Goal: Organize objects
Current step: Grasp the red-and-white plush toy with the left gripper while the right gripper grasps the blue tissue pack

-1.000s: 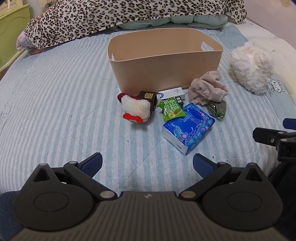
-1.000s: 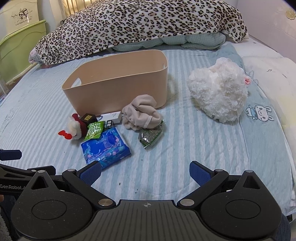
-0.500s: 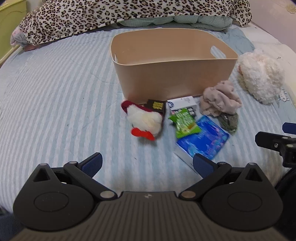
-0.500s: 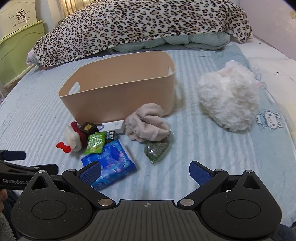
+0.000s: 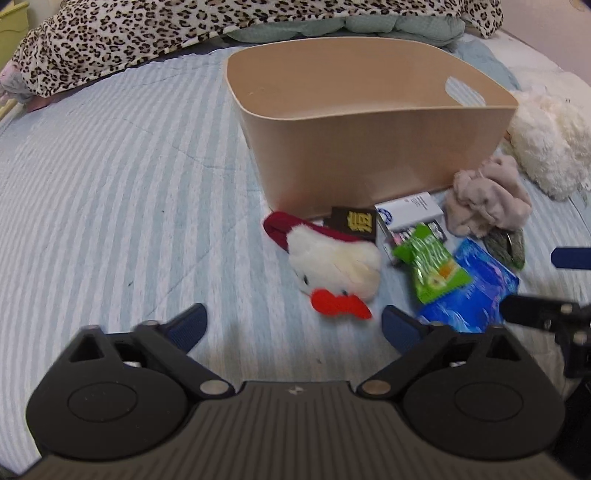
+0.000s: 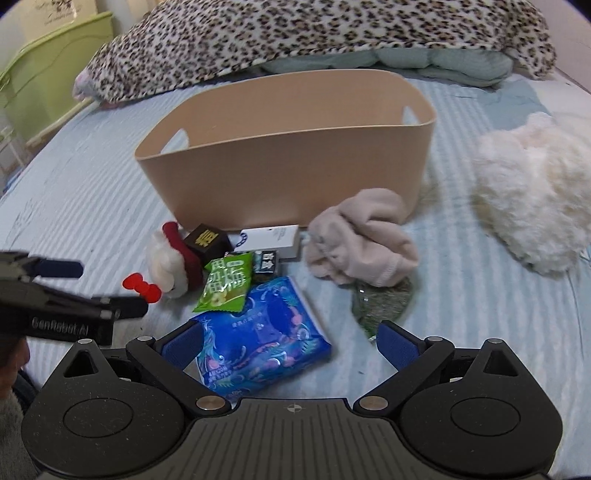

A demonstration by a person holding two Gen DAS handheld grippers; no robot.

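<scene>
The bin (image 5: 369,147) is plain tan. The bedsheet (image 5: 110,184) is pale blue with white stripes; at 12 o'clock lies a leopard-print blanket (image 6: 314,33). The plush toy (image 5: 332,262) is white with a dark red hat and bright red bow. The snack packet (image 6: 225,284) is green, the tissue pack (image 6: 255,339) vivid blue, the cloth (image 6: 362,240) beige-pink, and the fluffy toy (image 6: 532,199) at 3 o'clock cream. Each hand-held gripper's pads (image 6: 397,341) are blue on black.
</scene>
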